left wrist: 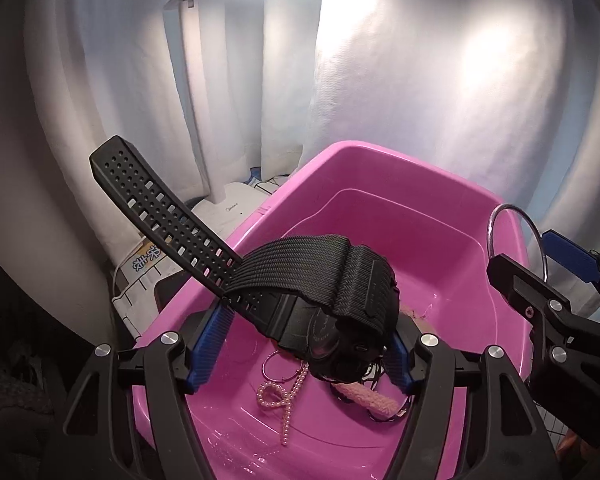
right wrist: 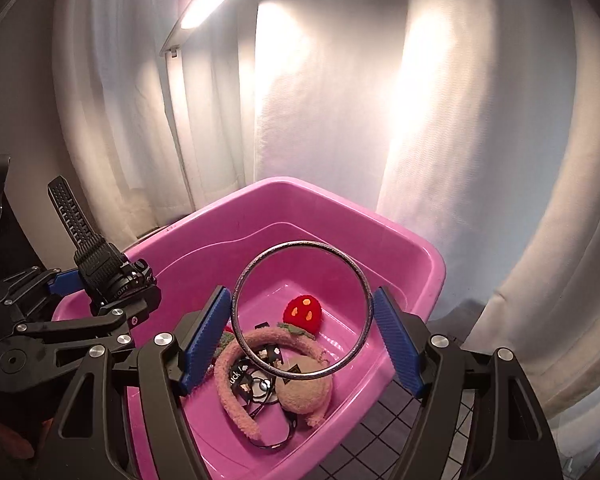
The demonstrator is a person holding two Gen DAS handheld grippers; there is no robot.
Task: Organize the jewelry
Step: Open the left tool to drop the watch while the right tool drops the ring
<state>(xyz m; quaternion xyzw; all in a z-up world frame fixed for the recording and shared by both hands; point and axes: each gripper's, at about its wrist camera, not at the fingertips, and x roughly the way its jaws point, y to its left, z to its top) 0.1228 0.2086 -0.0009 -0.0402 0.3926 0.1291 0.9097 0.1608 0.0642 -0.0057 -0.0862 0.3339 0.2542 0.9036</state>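
left gripper (left wrist: 300, 344) grips watch (left wrist: 324, 304) | right gripper (right wrist: 302, 340) grips bangle (right wrist: 302, 310) | over bin (right wrist: 420, 256): lower both before letting go

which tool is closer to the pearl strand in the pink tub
Left. The left tool, gripping the black watch, hangs right over the pearl strand; the right tool holds the metal bangle off to the side.

Headband (right wrist: 236, 384), pearl strand (left wrist: 288, 396) lie in the tub (right wrist: 428, 264); curtain (right wrist: 320, 120) hangs behind it
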